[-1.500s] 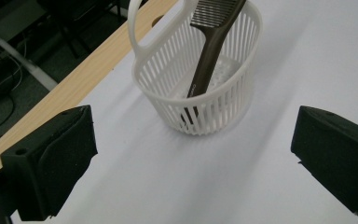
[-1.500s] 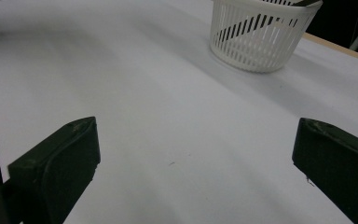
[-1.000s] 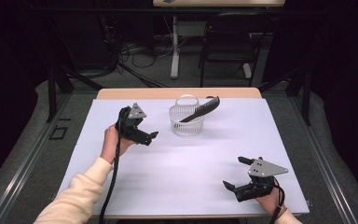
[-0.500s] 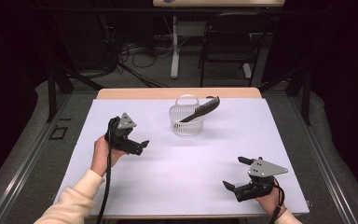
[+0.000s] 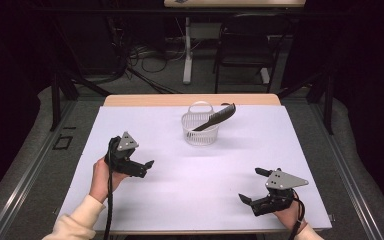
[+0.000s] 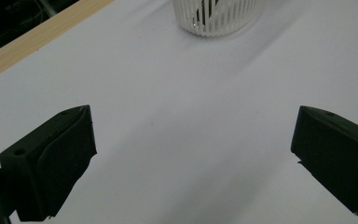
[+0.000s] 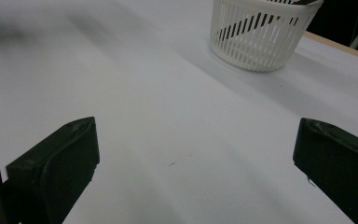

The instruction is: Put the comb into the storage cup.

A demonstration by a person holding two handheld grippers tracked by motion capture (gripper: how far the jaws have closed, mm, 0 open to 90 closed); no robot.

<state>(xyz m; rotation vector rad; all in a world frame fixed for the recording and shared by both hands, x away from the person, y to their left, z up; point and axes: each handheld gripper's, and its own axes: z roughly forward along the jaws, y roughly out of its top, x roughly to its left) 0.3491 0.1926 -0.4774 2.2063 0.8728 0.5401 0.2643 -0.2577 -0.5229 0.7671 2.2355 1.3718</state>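
Obstacle: white basket (image 5: 200, 128), comb (image 5: 215, 117) leaning out, far centre. Remaining white table (image 5: 195, 180): open passage.

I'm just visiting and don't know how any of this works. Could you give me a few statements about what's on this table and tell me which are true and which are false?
1. A black comb leans in the white basket, one end sticking out over the rim. True.
2. The left gripper is clamped on the comb. False: its jaws stand wide apart with nothing between them, well short of the basket.
3. The right gripper is open near the front edge of the table. True.
4. The basket lies tipped on its side. False: it stands upright.
5. The basket sits toward the far side of the table, beyond both grippers. True.
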